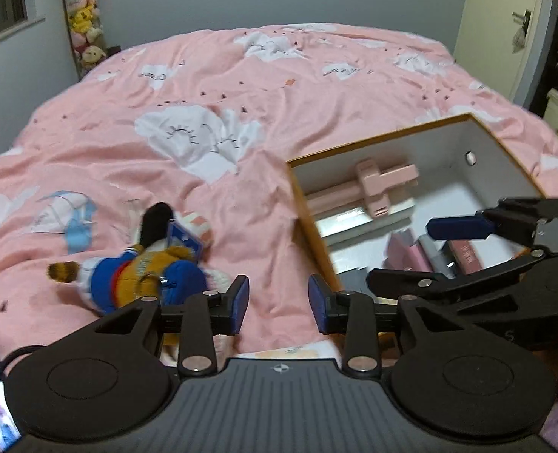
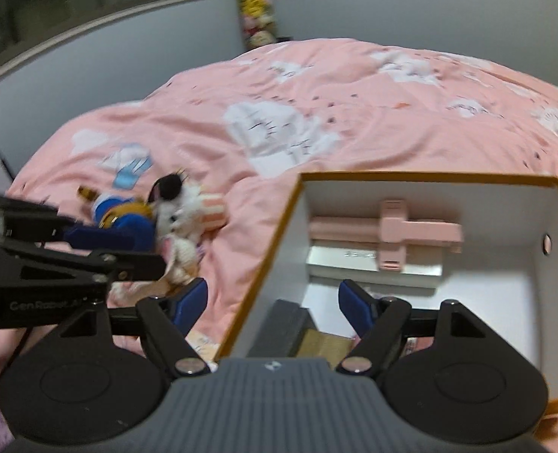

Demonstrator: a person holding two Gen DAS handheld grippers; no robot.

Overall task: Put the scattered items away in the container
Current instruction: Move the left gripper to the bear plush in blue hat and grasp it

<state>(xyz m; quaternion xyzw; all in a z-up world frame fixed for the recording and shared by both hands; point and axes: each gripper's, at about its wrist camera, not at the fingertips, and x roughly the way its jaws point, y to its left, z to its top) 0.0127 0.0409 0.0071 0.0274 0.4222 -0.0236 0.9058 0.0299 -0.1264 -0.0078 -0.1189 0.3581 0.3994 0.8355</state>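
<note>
**Both grippers empty, soft toys left on the bed**

Nearest, the left gripper (image 1: 279,304) hangs over the pink quilt (image 1: 264,87) with jaws parted and nothing between them. Beside it the right gripper (image 2: 273,304) gapes wider – empty too – straddling the box (image 2: 279,226) wall. Still outside lie the plush toys (image 1: 143,268), heaped just left of the box. They look light, soft and squashy – a pinch across a stuffed body should hold better than a limp limb.

Pink bed (image 1: 279,87): plush toys (image 1: 135,268), open box (image 1: 479,143).
</note>
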